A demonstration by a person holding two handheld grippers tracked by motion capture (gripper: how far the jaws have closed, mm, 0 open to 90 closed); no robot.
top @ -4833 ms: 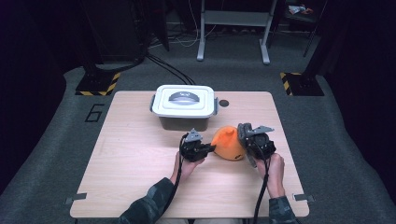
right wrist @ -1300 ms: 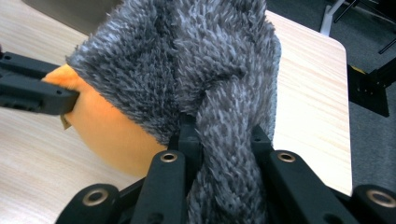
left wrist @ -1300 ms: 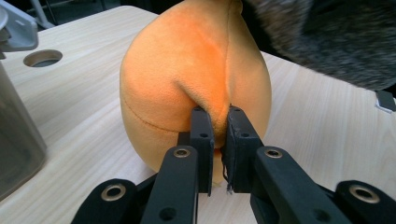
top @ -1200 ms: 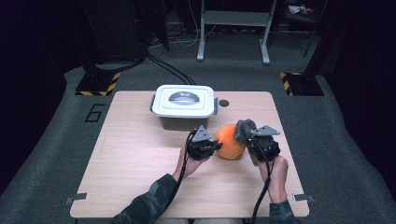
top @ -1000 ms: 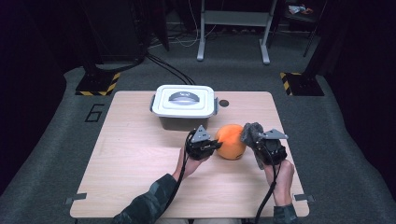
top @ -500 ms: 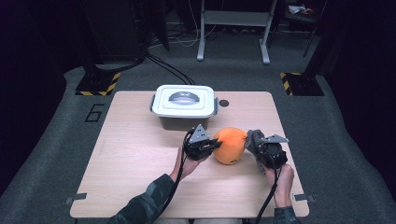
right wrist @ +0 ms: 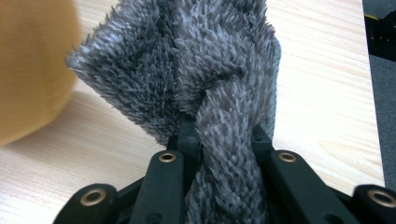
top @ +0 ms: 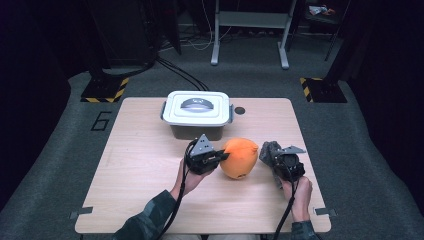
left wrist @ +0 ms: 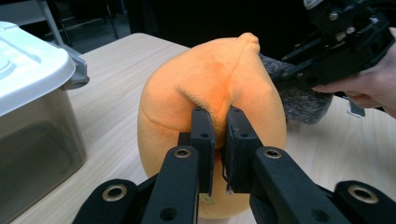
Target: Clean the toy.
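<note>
1. Upper centre-left of the high view: a clear plastic storage box with a white lid (top: 198, 112) and grey handle stands on the light wooden bench (top: 135, 165). In the left gripper view its wall takes the left edge of the frame.
2. Just below the box, centre of the high view: the left tongs (top: 220, 157), held in the person's left hand (top: 187, 179), point right toward the orange plush.
3. Left gripper view, lower centre: the jaws are closed, pinching a fold of the round orange plush toy (left wrist: 210, 107); fabric puckers between the pads.
4. Orange plush sits centre of the high view (top: 240, 157), between the two tongs, near the box's lower right corner; whether its base touches the bench I cannot tell.
5. Right of the plush: the right tongs (top: 272, 156), held by the right hand (top: 298, 192), clamp a grey fuzzy cloth (top: 270, 150).
6. Right gripper view: cloth (right wrist: 205, 79) bunched between closed jaws, fanning upward; orange plush blurred at left edge.
</note>
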